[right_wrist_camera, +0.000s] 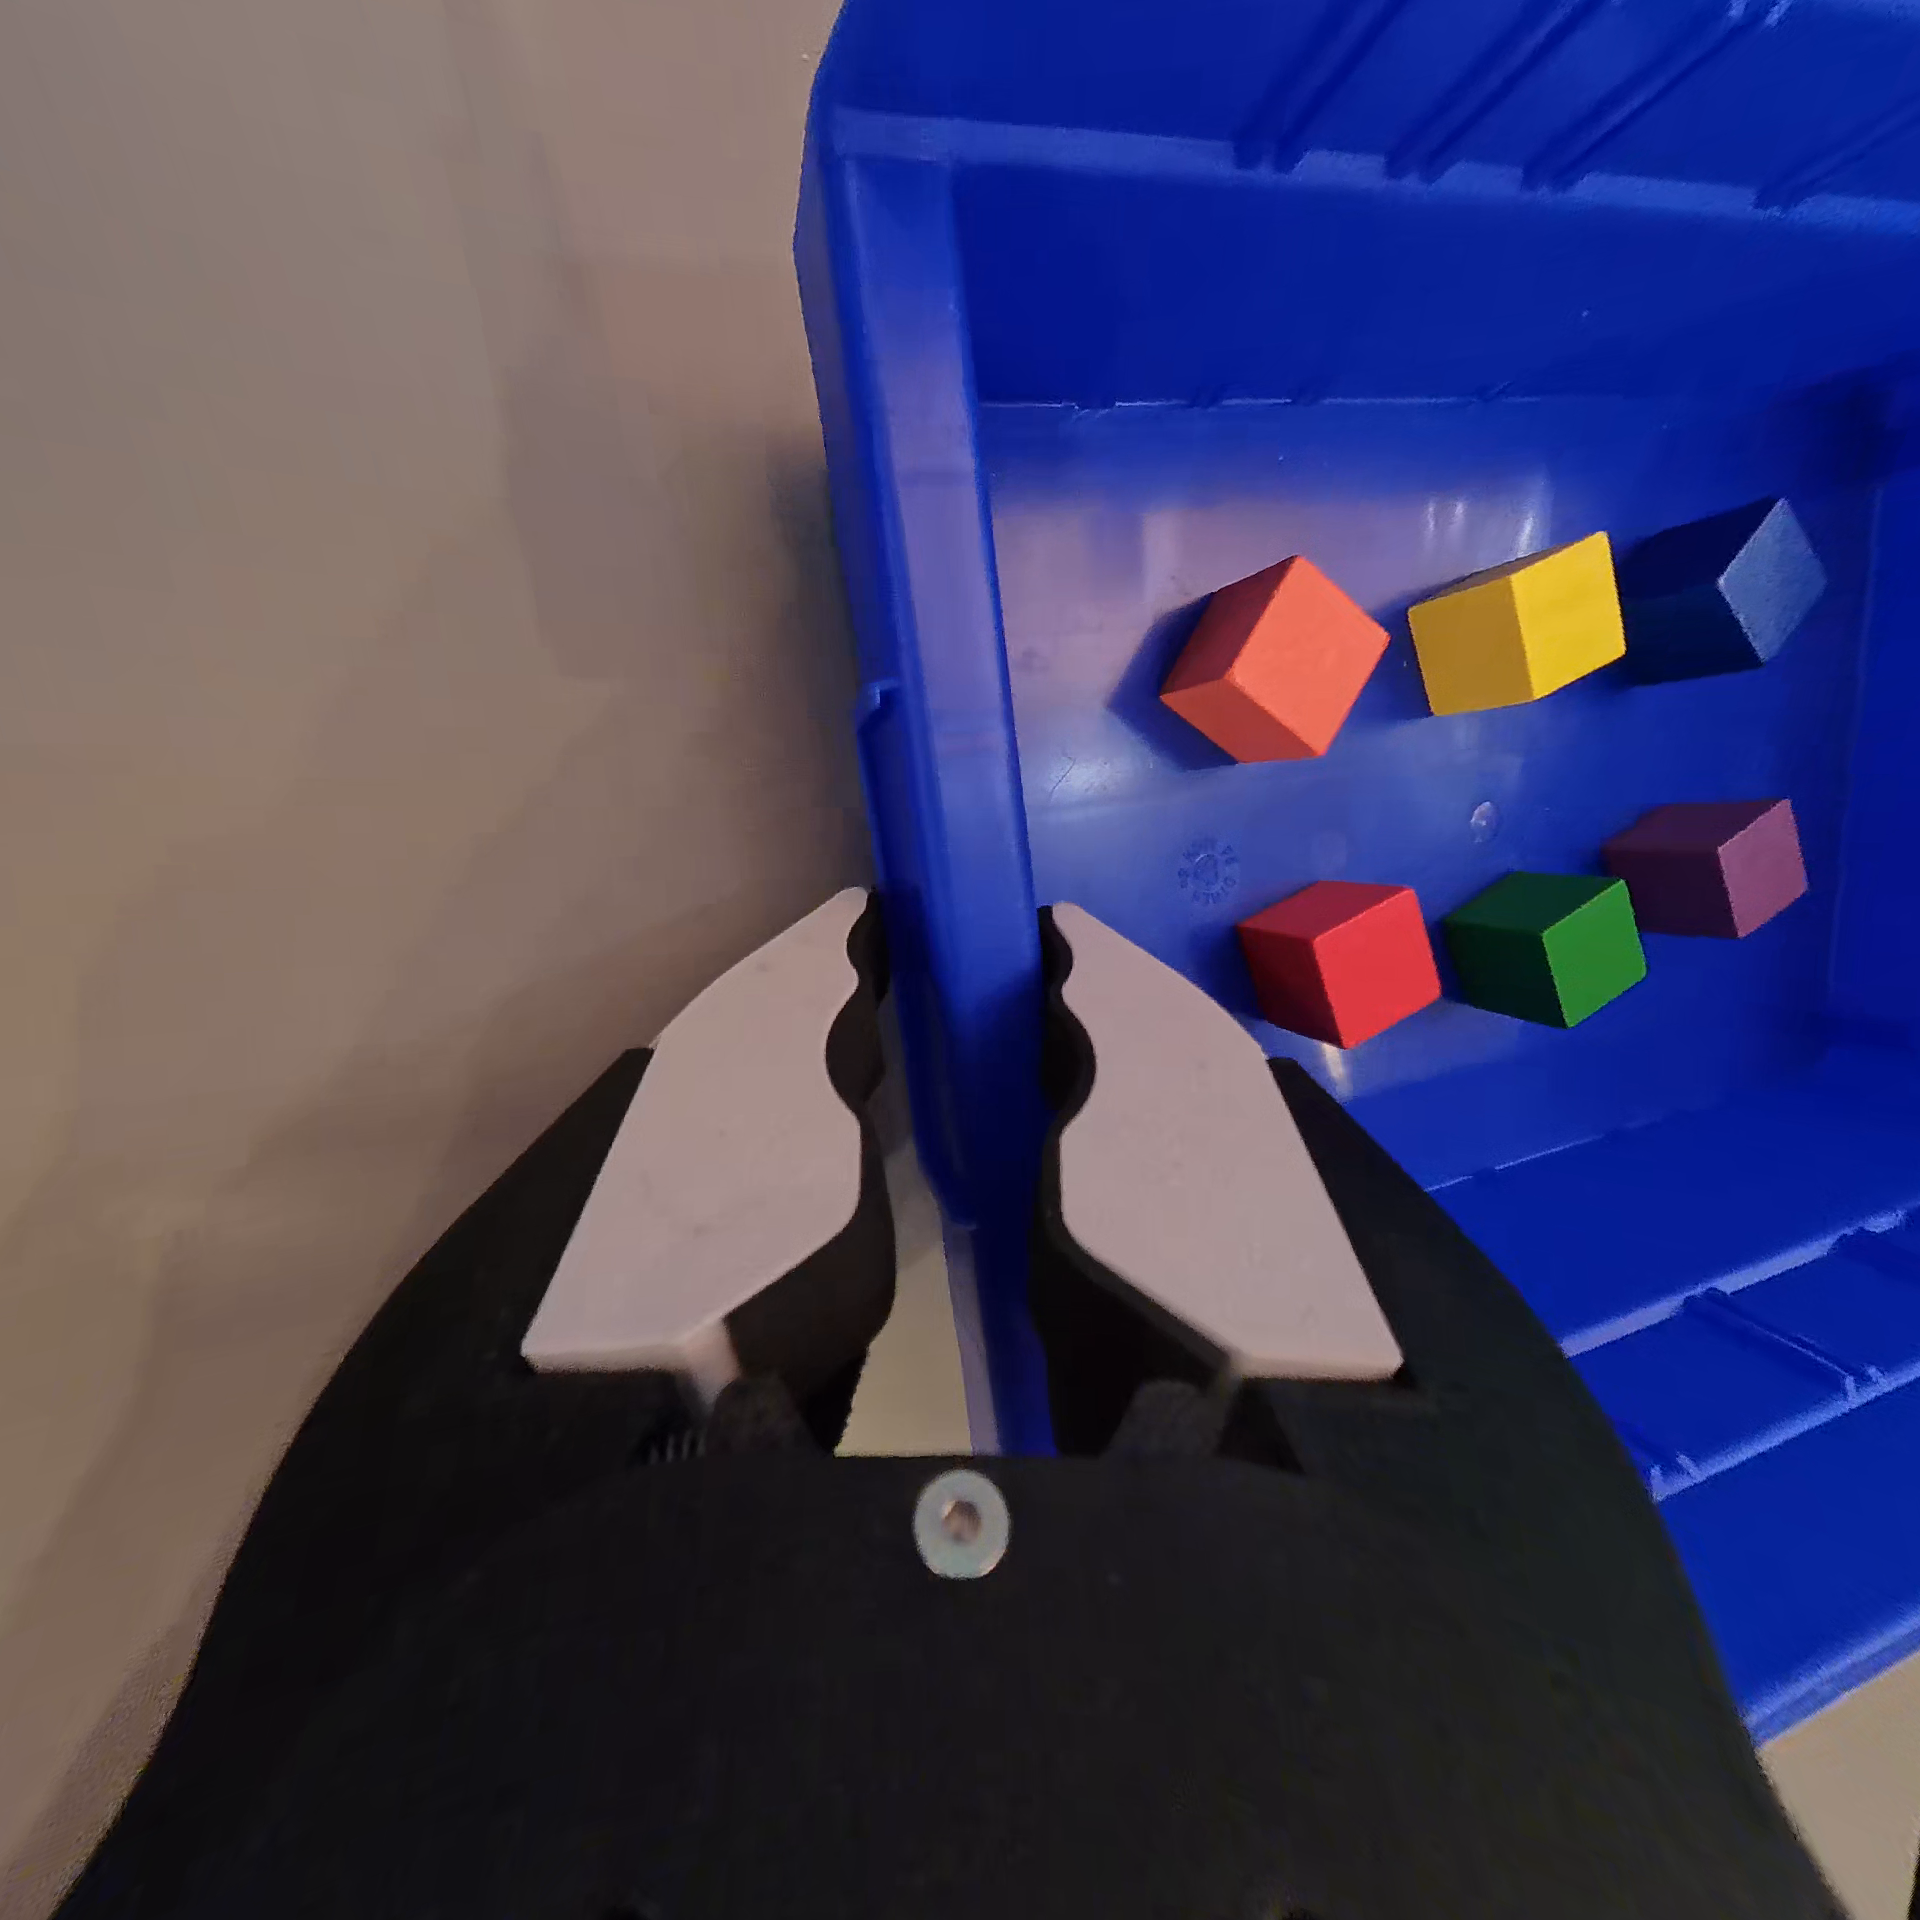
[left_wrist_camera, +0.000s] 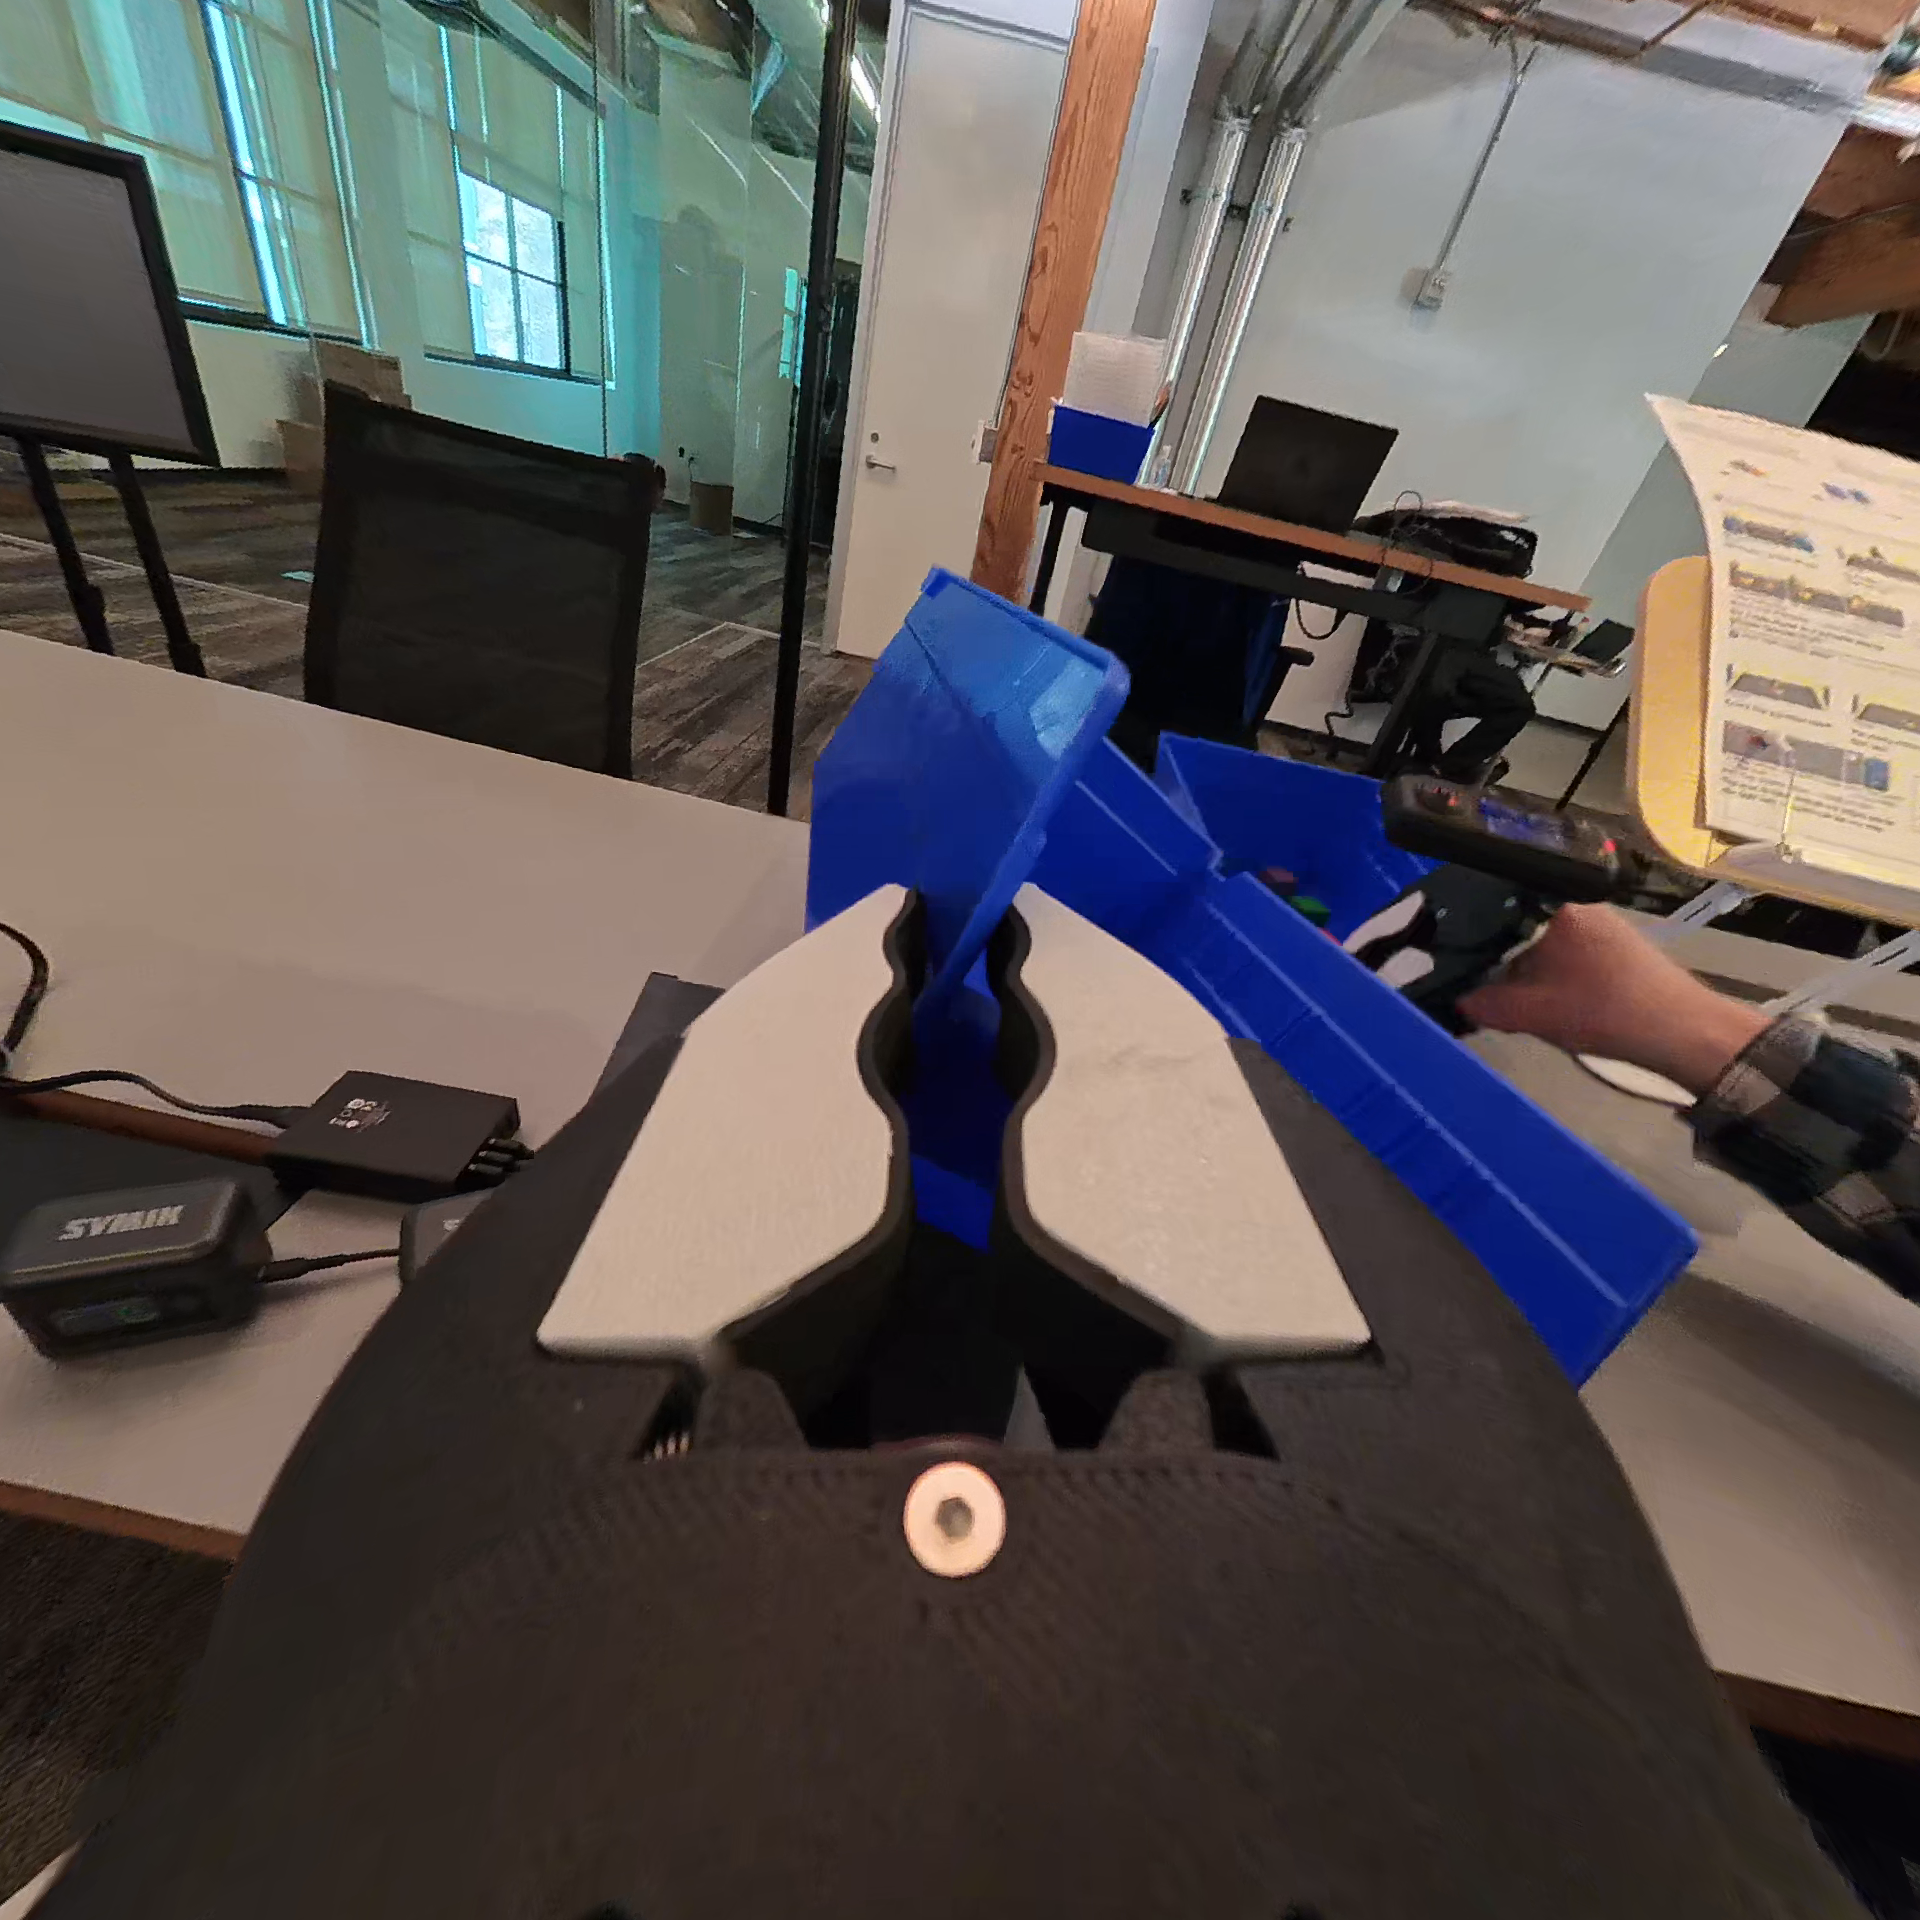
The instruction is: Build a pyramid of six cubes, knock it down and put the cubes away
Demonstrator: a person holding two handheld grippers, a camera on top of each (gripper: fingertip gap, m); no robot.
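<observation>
All six cubes point(right_wrist_camera: 1340, 961) lay in the blue bin point(right_wrist_camera: 1455, 312) on the table point(left_wrist_camera: 312, 831), both grippers' fingers point(right_wrist_camera: 1153, 1122) point(left_wrist_camera: 769, 1091) clamping its walls, so judging whether building was ahead or finished was impossible.

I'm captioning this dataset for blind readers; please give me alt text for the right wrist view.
The right gripper clamps the rim of a blue bin, one finger outside, one inside. Six cubes lie on its floor: orange, yellow, dark blue, red, green, purple.
</observation>
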